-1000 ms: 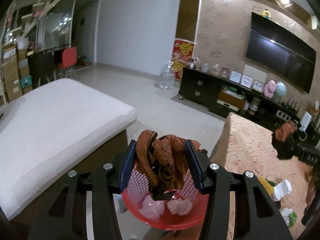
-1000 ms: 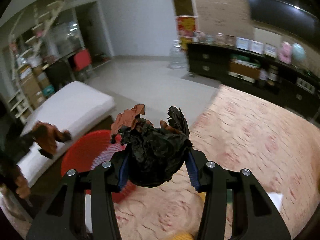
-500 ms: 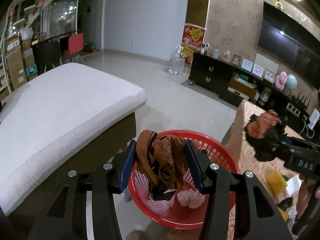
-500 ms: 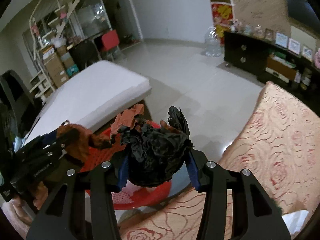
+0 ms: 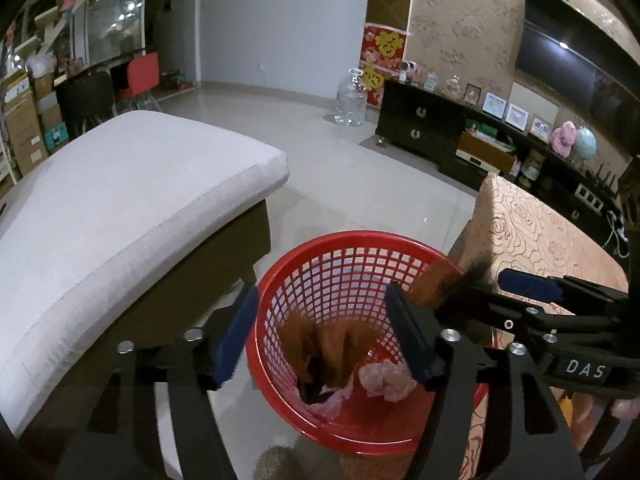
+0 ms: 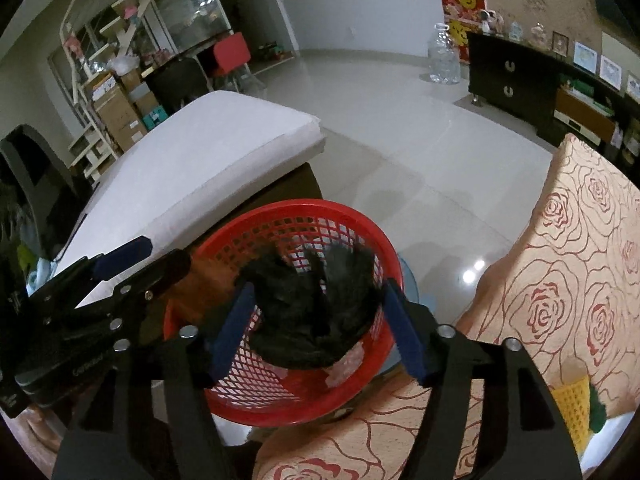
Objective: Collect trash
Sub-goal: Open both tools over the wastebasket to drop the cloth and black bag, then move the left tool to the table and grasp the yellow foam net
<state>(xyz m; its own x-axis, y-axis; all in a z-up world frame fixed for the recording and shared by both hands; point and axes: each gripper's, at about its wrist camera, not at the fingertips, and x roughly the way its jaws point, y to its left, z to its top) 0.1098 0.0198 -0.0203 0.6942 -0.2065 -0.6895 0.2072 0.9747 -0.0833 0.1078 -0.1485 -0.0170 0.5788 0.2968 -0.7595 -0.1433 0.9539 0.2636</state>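
left tongs (image 5: 320, 332) just opening, wide, over red basket (image 5: 360, 436); brown wrapper (image 5: 324, 356) dropping inside. right tongs (image 6: 316, 326) just opening too; black wad (image 6: 316, 312) loose between pads, falling in. hold both above rim until trash clears.

Left gripper (image 5: 322, 334) and right gripper (image 6: 316, 324): black frames, blue finger pads (image 5: 236, 334), silver screws; white "DAS" lettering on one body.
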